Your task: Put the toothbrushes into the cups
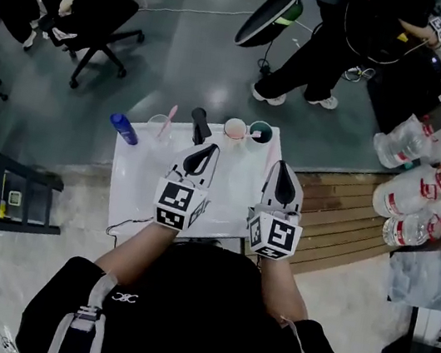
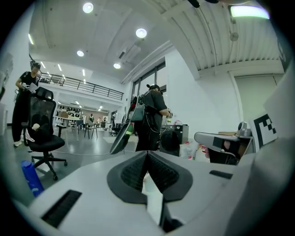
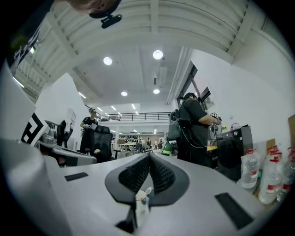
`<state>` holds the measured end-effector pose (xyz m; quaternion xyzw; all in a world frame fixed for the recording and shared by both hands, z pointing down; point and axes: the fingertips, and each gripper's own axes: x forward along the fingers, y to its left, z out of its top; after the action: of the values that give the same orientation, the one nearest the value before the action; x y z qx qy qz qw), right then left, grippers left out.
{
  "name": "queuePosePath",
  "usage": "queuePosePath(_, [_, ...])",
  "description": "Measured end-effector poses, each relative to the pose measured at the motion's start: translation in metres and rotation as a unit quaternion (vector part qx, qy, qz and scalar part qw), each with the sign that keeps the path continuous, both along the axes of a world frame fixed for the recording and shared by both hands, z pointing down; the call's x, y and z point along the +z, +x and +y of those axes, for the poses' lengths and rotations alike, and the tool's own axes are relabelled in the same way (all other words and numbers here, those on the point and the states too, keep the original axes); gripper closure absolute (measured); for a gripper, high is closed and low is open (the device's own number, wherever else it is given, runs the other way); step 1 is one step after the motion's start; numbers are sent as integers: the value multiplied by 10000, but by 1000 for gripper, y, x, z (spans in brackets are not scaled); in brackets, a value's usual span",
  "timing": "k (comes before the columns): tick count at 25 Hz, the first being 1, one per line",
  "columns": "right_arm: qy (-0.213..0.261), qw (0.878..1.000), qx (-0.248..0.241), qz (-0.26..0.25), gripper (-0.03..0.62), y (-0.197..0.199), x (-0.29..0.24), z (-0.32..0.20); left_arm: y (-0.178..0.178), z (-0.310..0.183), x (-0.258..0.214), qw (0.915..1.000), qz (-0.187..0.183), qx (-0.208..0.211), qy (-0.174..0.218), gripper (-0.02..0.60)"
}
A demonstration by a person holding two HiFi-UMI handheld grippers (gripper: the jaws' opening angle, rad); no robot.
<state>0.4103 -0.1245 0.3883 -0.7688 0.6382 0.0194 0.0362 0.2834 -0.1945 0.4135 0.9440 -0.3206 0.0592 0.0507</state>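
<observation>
Jaws of the left tool (image 2: 147, 154) together, black office chair (image 2: 44, 133), blue bottle (image 2: 31, 177), standing person (image 2: 154, 115)

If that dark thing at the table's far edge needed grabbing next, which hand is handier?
Left, probably. The left gripper points almost straight at the dark thing, while the right gripper lines up with the green cup further right. Both grippers are shut, so it would have to open first.

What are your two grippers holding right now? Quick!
Left gripper: jaws closed on a white handle, probably a toothbrush.
Right gripper: jaws closed on a small toothbrush with a bunny-like end.
</observation>
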Motion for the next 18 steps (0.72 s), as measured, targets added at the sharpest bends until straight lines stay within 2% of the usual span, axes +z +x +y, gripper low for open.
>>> queuePosePath(6, [-110, 9997, 177, -107, 583, 43, 10, 11, 44, 17, 6, 9997, -76, 211, -1, 568])
queuePosePath(12, [-288, 9994, 100, -179, 583, 71, 27, 14, 69, 26, 9, 9998, -119, 161, 8, 568])
queuePosePath(15, [-451, 9989, -135, 59, 583, 82, 37, 10, 74, 30, 15, 9999, -116, 69, -9, 568])
queuePosePath(18, [-850, 9915, -698, 697, 581, 89, 52, 1, 75, 33, 23, 9998, -174, -27, -72, 568])
